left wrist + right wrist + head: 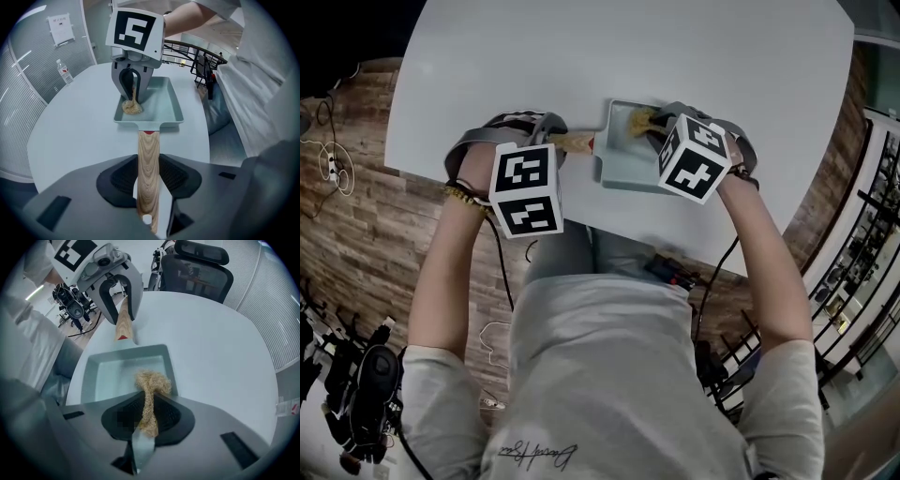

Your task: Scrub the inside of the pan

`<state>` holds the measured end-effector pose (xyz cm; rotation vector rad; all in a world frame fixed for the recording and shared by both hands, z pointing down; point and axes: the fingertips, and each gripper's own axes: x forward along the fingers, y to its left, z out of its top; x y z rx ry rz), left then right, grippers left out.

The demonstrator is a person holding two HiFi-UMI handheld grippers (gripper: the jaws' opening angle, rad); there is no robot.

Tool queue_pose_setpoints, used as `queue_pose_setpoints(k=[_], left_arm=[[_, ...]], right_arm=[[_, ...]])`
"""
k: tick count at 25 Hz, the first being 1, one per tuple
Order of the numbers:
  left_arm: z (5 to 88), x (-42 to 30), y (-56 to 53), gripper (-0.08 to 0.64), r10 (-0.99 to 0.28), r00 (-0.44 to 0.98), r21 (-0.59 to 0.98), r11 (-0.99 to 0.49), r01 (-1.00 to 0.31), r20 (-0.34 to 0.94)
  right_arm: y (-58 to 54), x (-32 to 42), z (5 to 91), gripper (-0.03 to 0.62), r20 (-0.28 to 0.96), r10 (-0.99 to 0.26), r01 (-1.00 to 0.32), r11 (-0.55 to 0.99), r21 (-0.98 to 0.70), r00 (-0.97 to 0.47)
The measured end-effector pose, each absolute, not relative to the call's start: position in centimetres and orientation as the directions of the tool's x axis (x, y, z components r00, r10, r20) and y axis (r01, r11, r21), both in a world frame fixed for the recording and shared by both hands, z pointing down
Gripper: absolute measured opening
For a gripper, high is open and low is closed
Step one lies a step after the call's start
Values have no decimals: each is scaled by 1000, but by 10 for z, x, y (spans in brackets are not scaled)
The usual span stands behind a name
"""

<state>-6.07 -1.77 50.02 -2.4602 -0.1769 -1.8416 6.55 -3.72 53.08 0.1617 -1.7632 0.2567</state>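
A pale green square pan (622,159) (164,103) (105,373) with a wooden handle (148,173) (123,324) rests on the white table (581,66). My left gripper (558,142) (149,197) is shut on the handle and holds it along the jaws. A tan fibre scrubber (639,120) (131,107) (152,383) is pinched in my right gripper (661,131) (149,420). Its bushy end sits inside the pan against the far wall, near one corner.
A black office chair (197,268) stands beyond the table. A small bottle (64,72) sits at the table's far left edge in the left gripper view. The pan lies near the table's front edge (581,216), above the person's lap.
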Motion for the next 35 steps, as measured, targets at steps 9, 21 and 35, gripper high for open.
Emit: queue_pose_setpoints(k=[9,21,35], left_arm=[[502,-63,-21,150,46,274,19,-995,100,961],[502,-63,-22,152,33,259,8,-995,98,965],[502,-63,-21,150,40,246,9,-992,125,968]], right_arm=[[-24,64,532,69,981,64,-250,962,-109,-184],[23,66,530,69,975,121,-225,960,-163,-189],[47,67,529,69,956,204,-174,955,-242,-210]])
